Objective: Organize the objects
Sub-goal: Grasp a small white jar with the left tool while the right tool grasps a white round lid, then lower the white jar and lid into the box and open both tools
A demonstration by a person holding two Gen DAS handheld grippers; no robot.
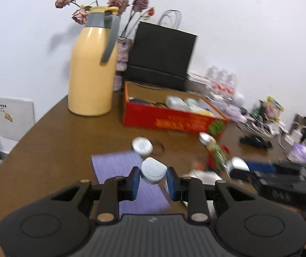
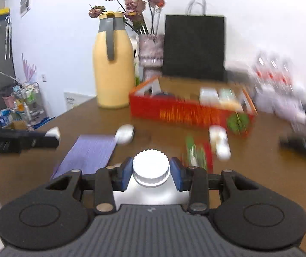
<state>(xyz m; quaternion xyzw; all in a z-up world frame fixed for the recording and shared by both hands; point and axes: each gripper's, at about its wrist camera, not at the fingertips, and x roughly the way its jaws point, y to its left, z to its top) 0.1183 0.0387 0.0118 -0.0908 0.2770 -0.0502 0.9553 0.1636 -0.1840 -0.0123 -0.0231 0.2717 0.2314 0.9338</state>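
In the left wrist view my left gripper (image 1: 153, 174) is shut on a small white rounded case (image 1: 153, 168), held above a purple mat (image 1: 118, 167). My right gripper (image 2: 151, 166) grips a white bottle (image 2: 150, 192) by its ridged cap, both blue pads against the cap's sides. Each gripper also shows in the other's view: the right gripper (image 1: 241, 168) at the right, the left gripper (image 2: 53, 135) at the left. A red open box (image 1: 174, 121) holding packets stands behind on the brown table (image 1: 56, 141).
A yellow thermos jug (image 1: 92, 72), a vase of dried roses (image 2: 150, 51) and a black paper bag (image 1: 163, 51) stand at the back. A round white case (image 1: 142, 146), a green-red packet (image 1: 216, 153) and a white tube (image 2: 219, 142) lie before the box. Clutter and water bottles (image 1: 222, 81) fill the right.
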